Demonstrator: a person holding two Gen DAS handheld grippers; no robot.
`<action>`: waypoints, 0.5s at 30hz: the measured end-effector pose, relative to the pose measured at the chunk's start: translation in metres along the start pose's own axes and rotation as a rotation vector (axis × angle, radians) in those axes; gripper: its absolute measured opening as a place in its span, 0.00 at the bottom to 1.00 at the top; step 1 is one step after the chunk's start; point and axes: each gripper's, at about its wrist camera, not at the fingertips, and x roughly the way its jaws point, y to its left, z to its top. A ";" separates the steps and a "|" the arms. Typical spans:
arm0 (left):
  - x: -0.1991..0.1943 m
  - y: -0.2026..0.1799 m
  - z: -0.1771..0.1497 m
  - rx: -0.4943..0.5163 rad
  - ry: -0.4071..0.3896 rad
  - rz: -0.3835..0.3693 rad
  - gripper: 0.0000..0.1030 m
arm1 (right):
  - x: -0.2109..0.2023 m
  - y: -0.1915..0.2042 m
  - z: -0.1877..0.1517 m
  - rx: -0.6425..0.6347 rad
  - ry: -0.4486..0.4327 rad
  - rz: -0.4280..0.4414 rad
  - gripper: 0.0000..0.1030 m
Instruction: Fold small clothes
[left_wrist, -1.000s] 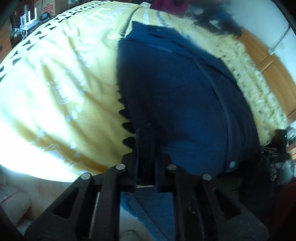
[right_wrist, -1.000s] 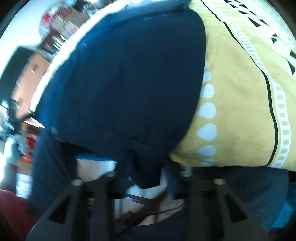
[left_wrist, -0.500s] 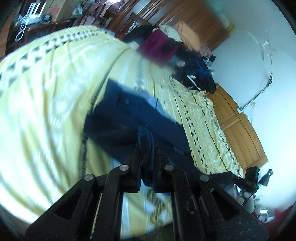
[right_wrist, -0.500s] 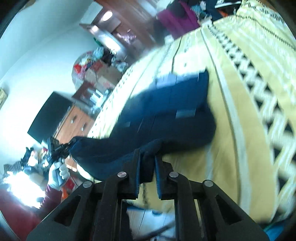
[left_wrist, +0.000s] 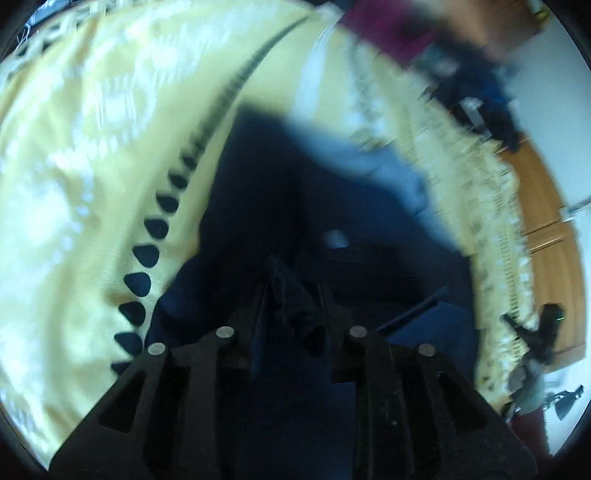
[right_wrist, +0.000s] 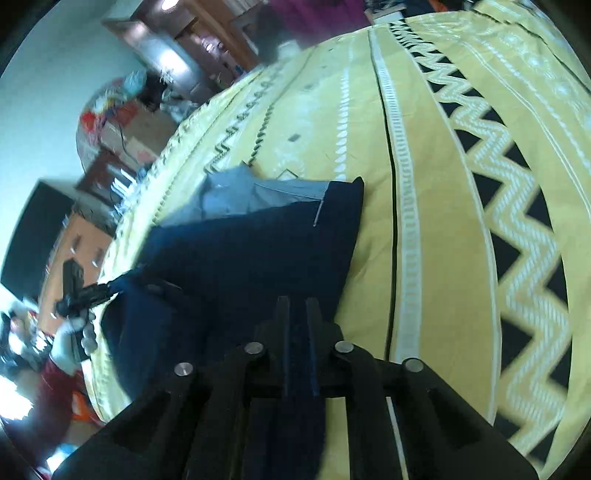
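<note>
A small dark navy garment (right_wrist: 255, 243) lies on the yellow patterned bedspread (right_wrist: 443, 184), with its pale blue inner side (right_wrist: 240, 195) showing at the far end. My right gripper (right_wrist: 297, 306) is shut on the garment's near edge. My left gripper (left_wrist: 290, 291) is shut on a bunched fold of the same navy garment (left_wrist: 295, 206); it also shows at the left of the right wrist view (right_wrist: 85, 291), holding the other near corner. The left wrist view is blurred.
The bedspread (left_wrist: 92, 147) fills most of both views. A heap of dark and maroon clothes (left_wrist: 461, 62) lies at the far end of the bed. Wooden furniture (right_wrist: 177, 48) and a dark screen (right_wrist: 29, 236) stand beyond the bed.
Both grippers have carried the garment's near edge forward over the rest of it and come lower toward the bed. Both stay shut on the cloth.
</note>
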 end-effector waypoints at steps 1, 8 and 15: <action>-0.002 0.001 -0.002 0.013 -0.007 -0.004 0.26 | 0.002 -0.001 0.002 -0.018 -0.006 -0.004 0.25; -0.065 0.006 -0.012 0.144 -0.218 0.080 0.60 | 0.009 0.003 -0.039 -0.114 -0.002 -0.002 0.48; -0.028 -0.018 -0.004 0.407 -0.080 0.022 0.66 | 0.022 0.009 -0.083 -0.085 0.003 0.033 0.48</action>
